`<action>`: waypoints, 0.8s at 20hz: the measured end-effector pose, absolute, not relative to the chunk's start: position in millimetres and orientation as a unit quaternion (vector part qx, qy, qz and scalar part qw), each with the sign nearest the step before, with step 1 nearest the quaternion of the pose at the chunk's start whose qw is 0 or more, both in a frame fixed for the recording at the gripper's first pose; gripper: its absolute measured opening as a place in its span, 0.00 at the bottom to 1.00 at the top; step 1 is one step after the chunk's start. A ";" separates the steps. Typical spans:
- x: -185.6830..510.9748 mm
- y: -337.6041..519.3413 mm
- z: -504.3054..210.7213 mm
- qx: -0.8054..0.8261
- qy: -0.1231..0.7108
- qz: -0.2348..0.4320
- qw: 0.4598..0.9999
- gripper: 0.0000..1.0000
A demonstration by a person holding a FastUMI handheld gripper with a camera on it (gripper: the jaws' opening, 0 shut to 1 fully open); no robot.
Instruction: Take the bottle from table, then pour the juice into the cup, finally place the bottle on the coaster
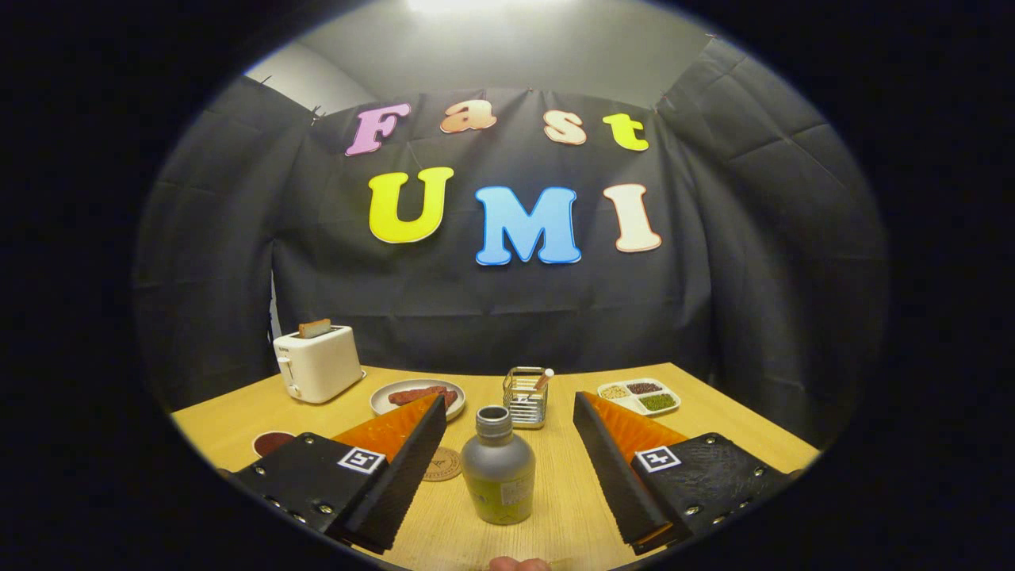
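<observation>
Grey bottle [498,468] upright between fingers, untouched | hand-held gripper [507,452] spread wide

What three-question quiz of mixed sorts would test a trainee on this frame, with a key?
1. True or false: the gripper is shut on the bottle.
2. Which thing lies beside the bottle, partly hidden by one of the fingers? A) coaster B) toaster C) divided tray
3. Fill in: the bottle's mouth has no ____ on it.

Key:
1. False. The fingers stand wide open, the bottle upright between them, touching neither.
2. A. The round coaster lies on the table by the bottle; the toaster and divided tray stand farther back.
3. Cap.
</observation>
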State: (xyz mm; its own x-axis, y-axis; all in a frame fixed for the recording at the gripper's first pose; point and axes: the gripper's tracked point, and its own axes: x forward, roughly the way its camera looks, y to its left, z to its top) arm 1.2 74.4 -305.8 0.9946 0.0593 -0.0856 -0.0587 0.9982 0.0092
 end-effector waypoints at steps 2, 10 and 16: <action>7.8 76.7 -325.9 0.002 0.053 0.027 0.998 0.99; 32.0 82.8 -383.0 -0.011 0.075 0.011 0.997 0.99; 45.2 87.6 -408.9 -0.035 0.087 -0.011 0.996 0.91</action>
